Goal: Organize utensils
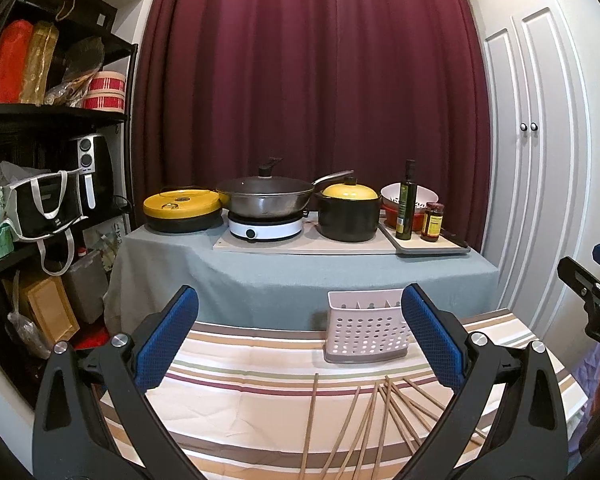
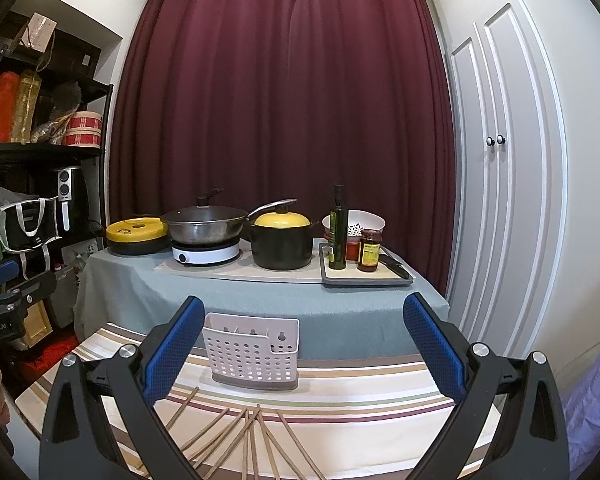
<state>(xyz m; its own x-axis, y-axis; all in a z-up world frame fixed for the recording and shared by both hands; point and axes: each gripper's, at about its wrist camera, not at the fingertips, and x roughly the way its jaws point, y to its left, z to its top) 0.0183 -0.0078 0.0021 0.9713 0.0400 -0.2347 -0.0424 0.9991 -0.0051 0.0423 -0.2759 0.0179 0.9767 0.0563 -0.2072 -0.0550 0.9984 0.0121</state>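
The left gripper (image 1: 300, 340) has its blue-padded jaws wide apart and empty, filling the lower half of the left wrist view. The right gripper (image 2: 304, 344) is the same in its own view: jaws spread wide, nothing between them.

Between and below the left gripper's jaws, wooden chopsticks (image 1: 384, 420) lie loose and crossed on the striped tabletop (image 1: 236, 396), fanned out in the lower centre-right of the frame. In the right wrist view the same sticks (image 2: 244, 436) lie scattered at the bottom centre, some overlapping.

The white perforated utensil holder (image 1: 364, 332) stands upright on a grey base at the far edge of the striped tabletop, just right of centre in the left wrist view and partly behind the right-hand jaw. In the right wrist view the holder (image 2: 252, 356) stands left of centre, beyond the chopsticks and apart from them; its dividers show above the rim.

Behind, a second tabletop under grey cloth (image 1: 260, 276) carries a lidded wok (image 1: 266, 196) on a white hotplate (image 1: 265, 230), a black pot with a yellow lid (image 1: 348, 212), a flat yellow-lidded pan (image 1: 182, 208), a dark oil bottle (image 1: 406, 200) and a sauce jar (image 1: 432, 222) on a tray. A maroon curtain (image 1: 312, 72) hangs at the back, black shelves (image 1: 56, 112) fill the left edge, and white cupboard doors (image 1: 536, 128) the right.
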